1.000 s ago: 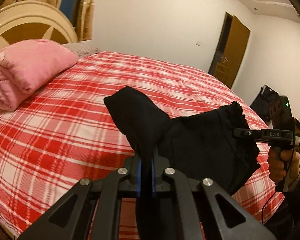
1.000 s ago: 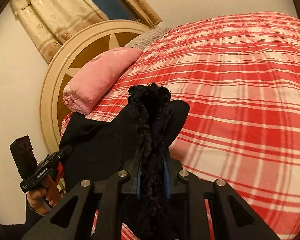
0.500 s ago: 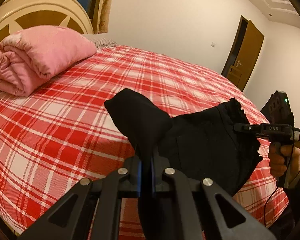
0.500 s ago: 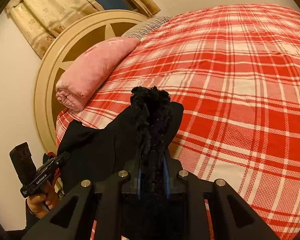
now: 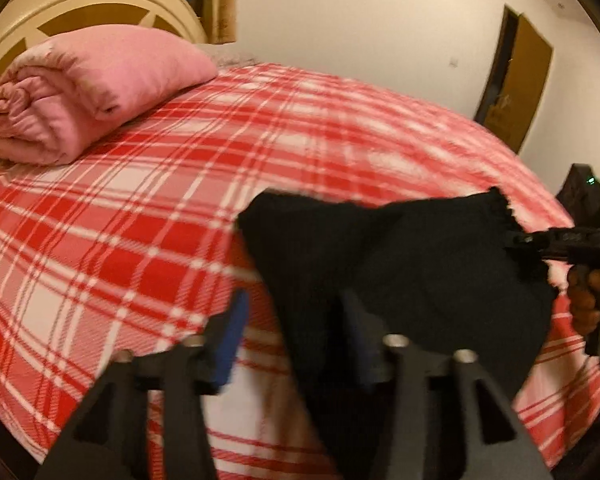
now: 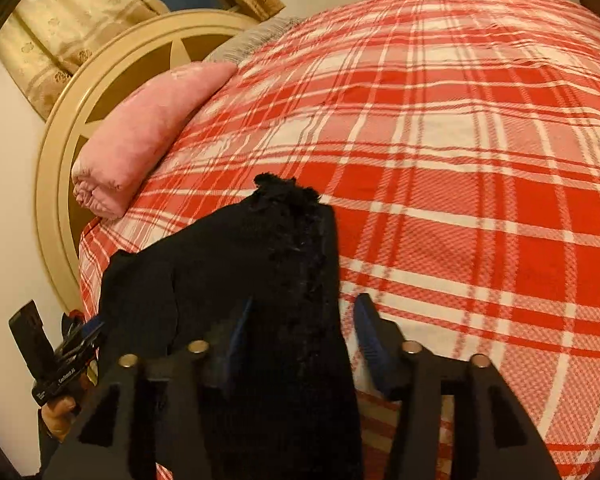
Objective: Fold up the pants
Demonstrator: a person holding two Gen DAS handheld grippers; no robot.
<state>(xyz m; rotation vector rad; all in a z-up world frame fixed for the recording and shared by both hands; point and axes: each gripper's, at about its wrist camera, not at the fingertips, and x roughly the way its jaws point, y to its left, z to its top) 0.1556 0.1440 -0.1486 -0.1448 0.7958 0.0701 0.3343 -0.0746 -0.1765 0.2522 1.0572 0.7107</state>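
Observation:
The black pants (image 5: 412, 264) hang between my two grippers over the near edge of the red plaid bed (image 5: 148, 240). My left gripper (image 5: 296, 328) is open; the fabric drapes between its spread blue-padded fingers (image 5: 230, 332), apart from the left pad. My right gripper (image 6: 300, 328) is open too, with the frayed black edge of the pants (image 6: 292, 248) lying loose between its pads. Each gripper shows in the other's view: the right one (image 5: 560, 240) and the left one (image 6: 72, 344).
A rolled pink blanket (image 5: 88, 92) lies at the head of the bed by the round cream headboard (image 6: 112, 80). A brown door (image 5: 516, 80) stands in the far wall. The plaid cover (image 6: 460, 180) stretches wide beyond the pants.
Both grippers have opened: each was shut on the pants half a second ago and their fingers now stand apart. The pants sag lower toward the bed. Both views have come closer to the bed.

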